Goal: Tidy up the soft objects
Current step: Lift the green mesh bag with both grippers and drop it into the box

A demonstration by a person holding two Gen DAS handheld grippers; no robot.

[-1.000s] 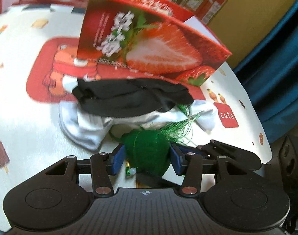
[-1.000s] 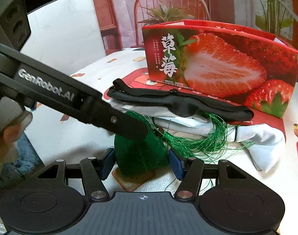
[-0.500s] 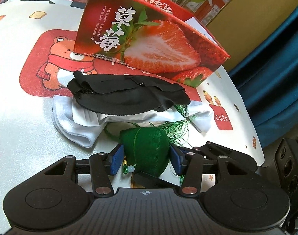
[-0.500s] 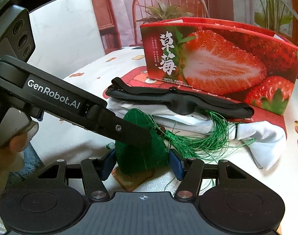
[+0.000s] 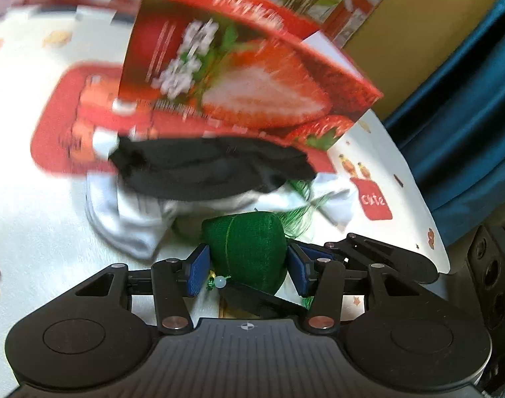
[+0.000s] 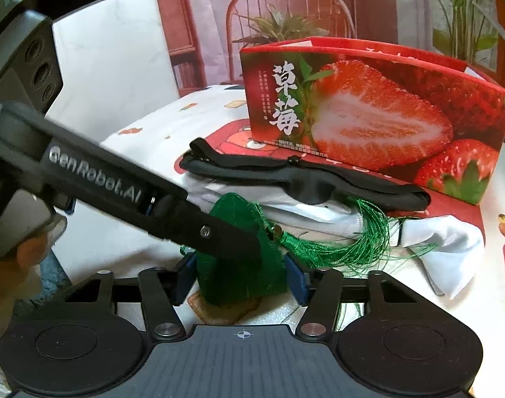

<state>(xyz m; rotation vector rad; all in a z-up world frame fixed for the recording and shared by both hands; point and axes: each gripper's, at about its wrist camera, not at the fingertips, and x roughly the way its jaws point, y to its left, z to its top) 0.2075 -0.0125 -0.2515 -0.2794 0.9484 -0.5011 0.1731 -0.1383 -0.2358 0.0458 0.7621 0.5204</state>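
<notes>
None of the soft items sits visibly in the strawberry box (image 6: 378,106): both grippers, left gripper (image 5: 247,265) and right gripper (image 6: 241,277), close partway on the green sachet (image 6: 239,275) at lower centre, while black mask (image 6: 302,179) and white cloth (image 6: 445,245) lie on the counter (image 6: 96,238).

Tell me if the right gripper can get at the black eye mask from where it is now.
Probably not yet. The right gripper has the green sachet between its fingers, and the left gripper's finger crosses in front. The black eye mask lies uncovered atop the white cloth, beyond both.

left gripper (image 5: 247,270) swinging, its view now blurring; strawberry box (image 5: 249,76) looming nearer | green pouch (image 5: 249,252) sitting more upright toward the box
</notes>
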